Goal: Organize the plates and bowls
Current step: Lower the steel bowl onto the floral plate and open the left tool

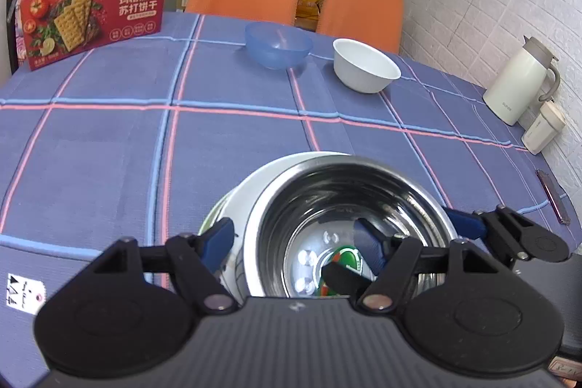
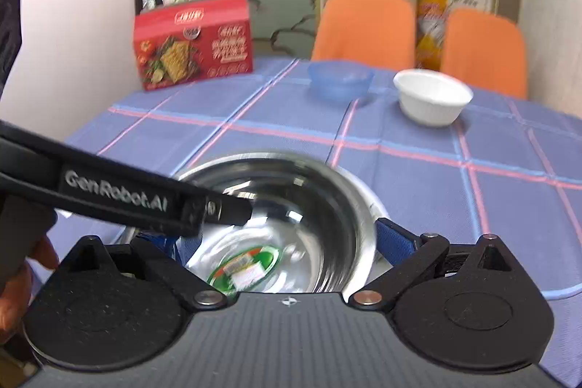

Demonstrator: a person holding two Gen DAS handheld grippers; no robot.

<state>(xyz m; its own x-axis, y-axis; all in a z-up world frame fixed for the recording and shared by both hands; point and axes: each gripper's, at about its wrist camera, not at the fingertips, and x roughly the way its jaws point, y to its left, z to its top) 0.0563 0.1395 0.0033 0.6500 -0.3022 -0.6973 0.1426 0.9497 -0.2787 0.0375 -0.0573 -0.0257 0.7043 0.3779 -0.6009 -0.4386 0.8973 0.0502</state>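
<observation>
Left wrist view shows a shiny metal bowl (image 1: 349,224) sitting on a white plate (image 1: 232,202) at the near side of the table (image 1: 109,140). The left gripper (image 1: 291,242) has its fingers spread wide, one outside the bowl wall and one inside it, not yet squeezing. The right gripper (image 2: 280,242) is spread wide too, around the bowl's near edge, holding nothing.

I think the bowl is being set down or picked up (hard to say which). To do it well, keep the bowl flat and centred on the plate. A blue bowl (image 1: 278,44) and a white bowl (image 1: 365,64) wait far across the table.
</observation>
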